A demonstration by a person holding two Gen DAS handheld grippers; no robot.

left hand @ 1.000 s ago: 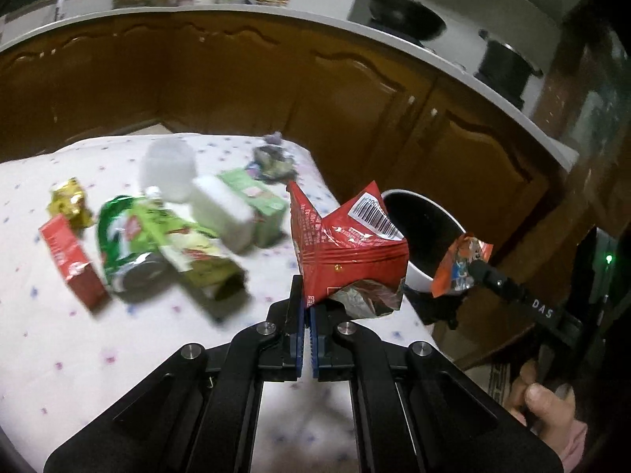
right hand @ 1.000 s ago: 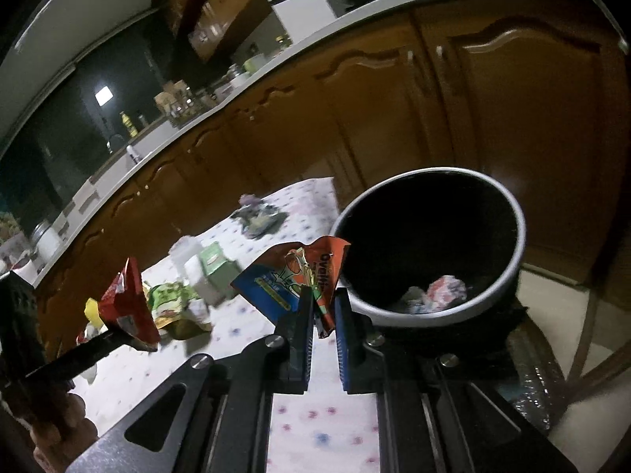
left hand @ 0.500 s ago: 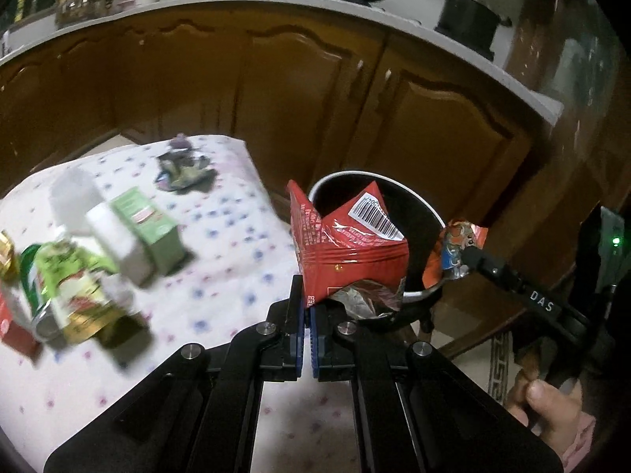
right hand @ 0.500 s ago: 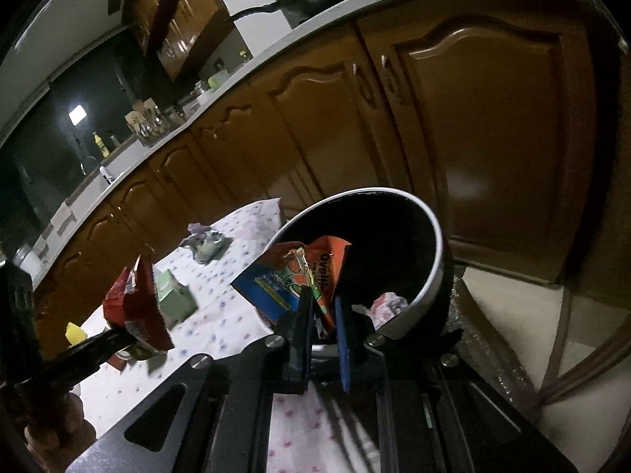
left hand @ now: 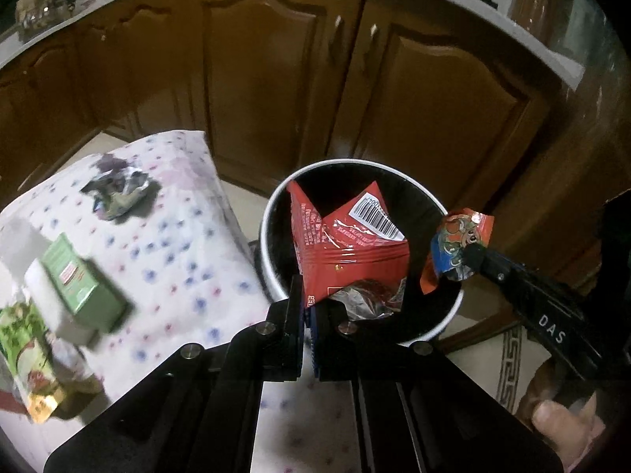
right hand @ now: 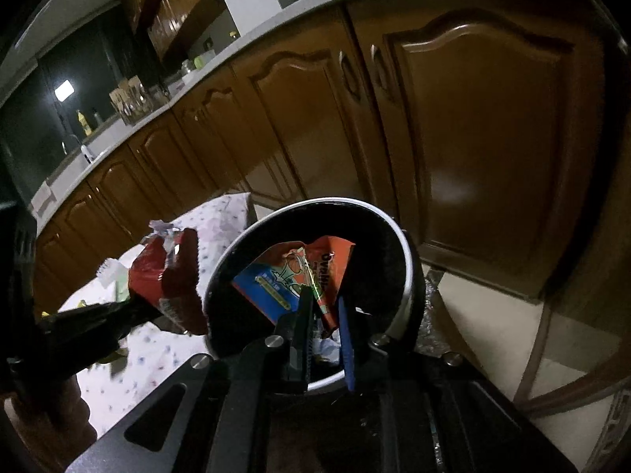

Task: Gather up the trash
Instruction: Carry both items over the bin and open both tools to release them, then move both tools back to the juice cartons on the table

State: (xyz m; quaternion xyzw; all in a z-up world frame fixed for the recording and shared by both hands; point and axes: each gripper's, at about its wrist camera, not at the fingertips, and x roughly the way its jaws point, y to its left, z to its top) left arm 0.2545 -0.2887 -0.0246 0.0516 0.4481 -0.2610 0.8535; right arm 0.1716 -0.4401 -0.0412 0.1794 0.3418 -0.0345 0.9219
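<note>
My left gripper is shut on a red snack bag and holds it over the mouth of the black bin with a white rim. My right gripper holds an orange and blue wrapper over the same bin; its jaws stand slightly apart with the wrapper between them. In the left wrist view the right gripper and its wrapper hang over the bin's right rim. In the right wrist view the red bag is left of the bin. Crumpled trash lies at the bin's bottom.
A table with a dotted white cloth stands left of the bin. On it lie a green carton, a green packet and a crumpled dark wrapper. Brown cabinet doors stand close behind the bin.
Both grippers have moved right from the table to above the bin, each carrying its wrapper. The right gripper's jaws have parted a little.
</note>
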